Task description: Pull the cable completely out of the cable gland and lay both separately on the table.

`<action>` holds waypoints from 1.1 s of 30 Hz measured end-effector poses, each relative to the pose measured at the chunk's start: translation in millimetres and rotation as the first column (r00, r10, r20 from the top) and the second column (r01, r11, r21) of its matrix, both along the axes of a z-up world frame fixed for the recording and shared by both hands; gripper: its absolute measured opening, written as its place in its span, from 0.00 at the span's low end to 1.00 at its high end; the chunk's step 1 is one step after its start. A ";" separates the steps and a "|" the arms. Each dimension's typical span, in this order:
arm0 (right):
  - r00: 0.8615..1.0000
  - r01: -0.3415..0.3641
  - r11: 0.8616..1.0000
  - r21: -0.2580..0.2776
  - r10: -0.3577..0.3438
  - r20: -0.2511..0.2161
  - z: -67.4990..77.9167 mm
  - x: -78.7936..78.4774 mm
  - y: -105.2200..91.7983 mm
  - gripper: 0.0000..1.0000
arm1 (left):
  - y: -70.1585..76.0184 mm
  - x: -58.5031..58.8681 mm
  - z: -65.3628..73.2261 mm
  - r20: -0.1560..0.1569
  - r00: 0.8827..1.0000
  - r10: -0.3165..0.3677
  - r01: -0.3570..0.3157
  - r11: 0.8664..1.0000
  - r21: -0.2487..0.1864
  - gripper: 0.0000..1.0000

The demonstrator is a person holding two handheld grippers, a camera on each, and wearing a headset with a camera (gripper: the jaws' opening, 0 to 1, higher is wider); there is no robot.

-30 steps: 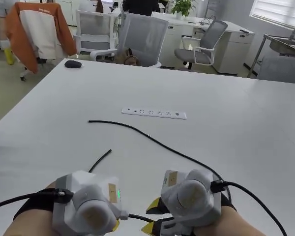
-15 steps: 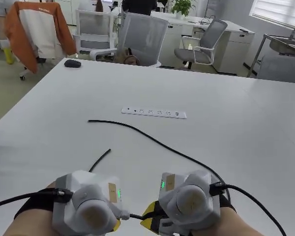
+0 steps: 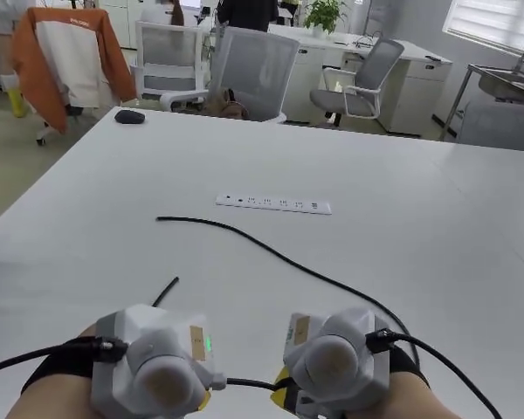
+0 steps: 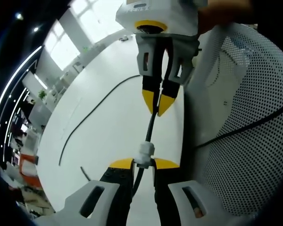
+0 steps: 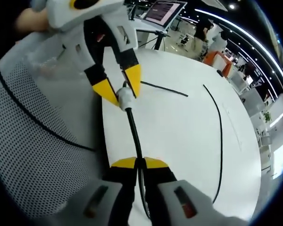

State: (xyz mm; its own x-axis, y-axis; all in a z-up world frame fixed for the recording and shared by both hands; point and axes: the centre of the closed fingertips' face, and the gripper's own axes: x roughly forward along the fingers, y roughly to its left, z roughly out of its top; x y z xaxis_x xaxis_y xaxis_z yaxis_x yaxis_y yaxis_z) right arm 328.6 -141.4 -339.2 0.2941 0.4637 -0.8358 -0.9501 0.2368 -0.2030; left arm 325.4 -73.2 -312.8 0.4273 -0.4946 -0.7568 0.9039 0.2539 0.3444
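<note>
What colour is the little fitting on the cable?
The fitting is white; the left gripper view shows it best.

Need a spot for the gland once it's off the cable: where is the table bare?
Freest: the table right of the cable, and the stretch between the mouse and the power strip. Crowded: close in, where the left gripper, on the cable gland, and right gripper hold the cable between them.

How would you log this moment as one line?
left gripper: shut on cable gland | right gripper: shut on cable | cable: not yet out of cable gland, far part lying on table
</note>
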 end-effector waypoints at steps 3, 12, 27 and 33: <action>1.000 0.024 0.999 -0.027 -0.024 -0.004 -3.9 2.0 -6.3 0.02 | 0.3 -0.4 -0.5 0.000 1.000 -0.001 0.001 1.000 0.002 0.17; 0.994 0.101 0.991 -0.088 -0.103 -0.018 -11.7 7.9 -25.0 0.03 | 0.9 -0.1 -0.5 -0.002 1.000 0.002 -0.002 1.000 -0.002 0.17; 0.995 -0.011 0.989 0.149 0.026 -0.096 9.1 -13.7 24.3 0.17 | -4.0 -3.4 -1.4 -0.005 1.000 -0.020 0.020 1.000 -0.002 0.17; 0.993 -0.055 0.984 0.170 0.071 -0.089 11.7 -19.8 32.7 0.14 | -6.9 -3.6 0.3 0.001 0.999 -0.033 0.033 0.999 -0.009 0.17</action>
